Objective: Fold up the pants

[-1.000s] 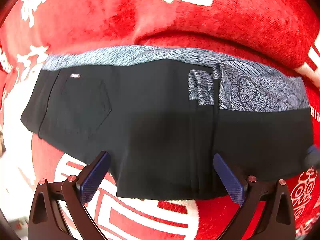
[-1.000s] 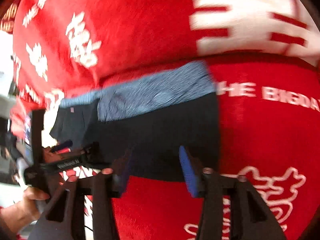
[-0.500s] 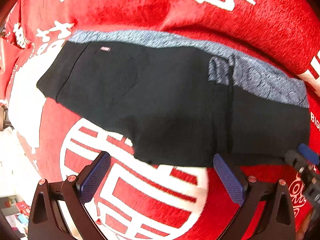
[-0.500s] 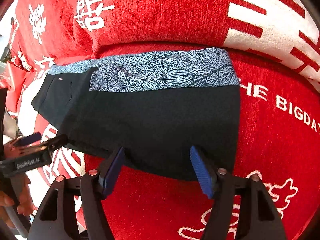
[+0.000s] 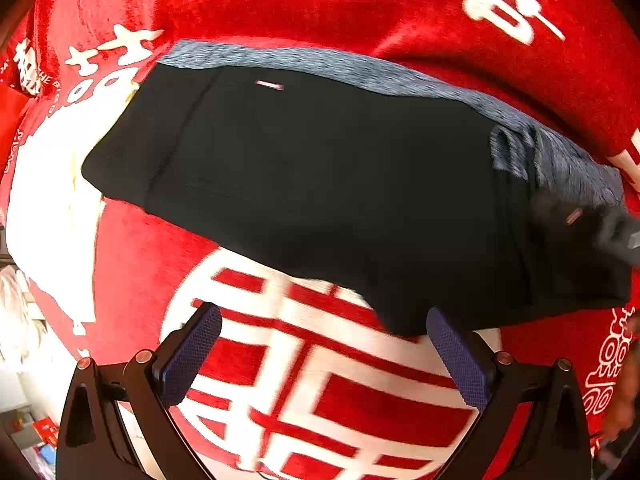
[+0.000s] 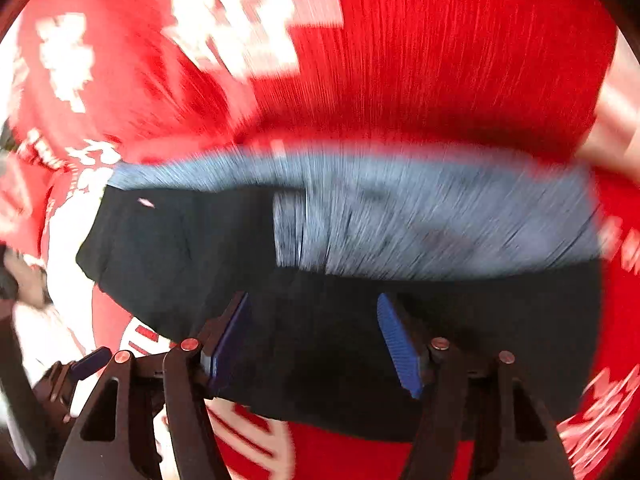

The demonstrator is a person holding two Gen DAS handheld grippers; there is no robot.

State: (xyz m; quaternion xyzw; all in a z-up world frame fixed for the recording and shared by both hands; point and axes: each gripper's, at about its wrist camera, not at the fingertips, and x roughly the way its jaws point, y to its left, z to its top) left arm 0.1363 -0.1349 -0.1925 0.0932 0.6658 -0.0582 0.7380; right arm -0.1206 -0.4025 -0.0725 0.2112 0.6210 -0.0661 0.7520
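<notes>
One flat black pants [image 5: 340, 184] rectangle, grey-patterned edge.

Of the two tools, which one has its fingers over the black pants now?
The right tool: its open blue fingers lie over the black pants. The left tool is open over the red-and-white blanket, just short of the pants' edge.

Pants [image 5: 340, 184]: black fabric w/ grey-blue patterned band [image 5: 360, 72] along far edge. Folded into a wide, flat, roughly rectangular bundle, lying lengthwise left-to-right on red cloth w/ white characters. Small pale label [image 5: 270, 85] near far-left top, on black panel. Vertical seam at left end. Patterned section w/ fold lines shows toward right end. Near edge uneven, slanting lower to the right. Right wrist view heavily blurred; same black/grey layout, pants [image 6: 340, 280] fill mid-frame.
</notes>
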